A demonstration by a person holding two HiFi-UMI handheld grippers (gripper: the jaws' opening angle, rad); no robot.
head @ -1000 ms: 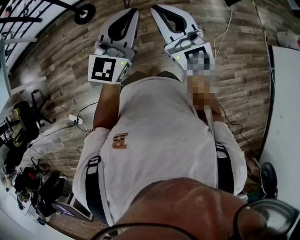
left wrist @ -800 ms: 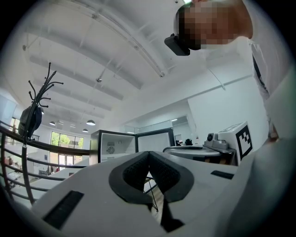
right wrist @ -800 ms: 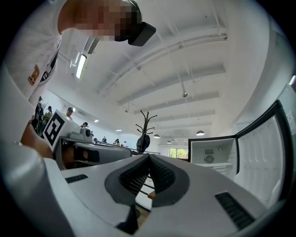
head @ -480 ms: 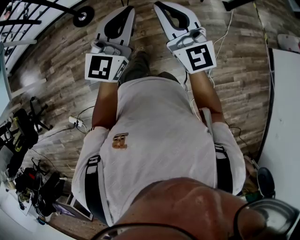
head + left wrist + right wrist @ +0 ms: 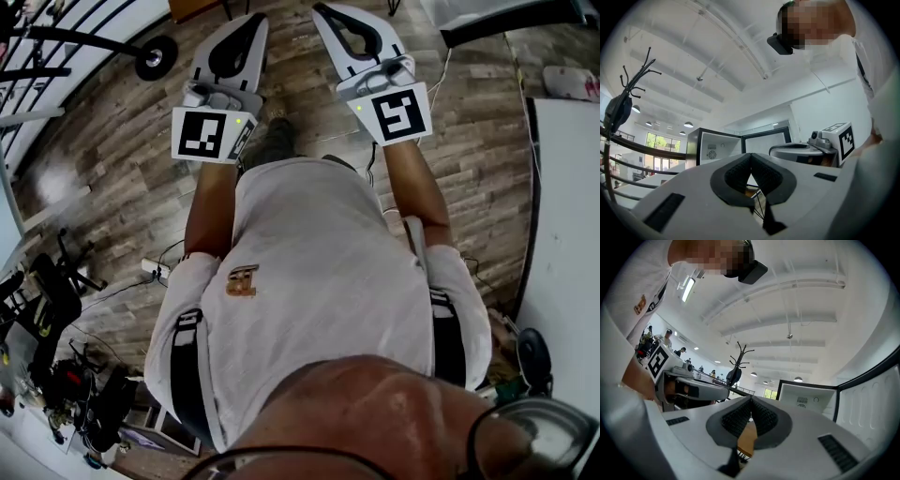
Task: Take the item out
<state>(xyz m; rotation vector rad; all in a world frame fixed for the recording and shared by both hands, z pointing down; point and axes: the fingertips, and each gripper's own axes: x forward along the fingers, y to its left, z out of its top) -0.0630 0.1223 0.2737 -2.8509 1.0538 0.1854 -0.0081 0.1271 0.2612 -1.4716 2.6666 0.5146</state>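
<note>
I hold both grippers raised in front of my chest, side by side, pointing forward over the wood floor. The left gripper (image 5: 251, 19) is shut with nothing between its jaws, and its own view shows the dark pads (image 5: 740, 171) meeting. The right gripper (image 5: 322, 9) is shut and empty too, pads (image 5: 761, 416) pressed together. A small fridge (image 5: 719, 147) with its door swung open stands ahead; it also shows in the right gripper view as an open fridge (image 5: 806, 397). No item inside it can be made out.
A white table (image 5: 572, 234) runs along the right edge. Cables (image 5: 450, 66) trail over the floor, and bags and gear (image 5: 66, 375) lie at lower left. A coat stand (image 5: 628, 93) rises near a railing. People stand far off (image 5: 670, 341).
The floor and the wheeled base at upper left have slid down in the head view. Both grippers stay shut and side by side, drifting only slightly.
</note>
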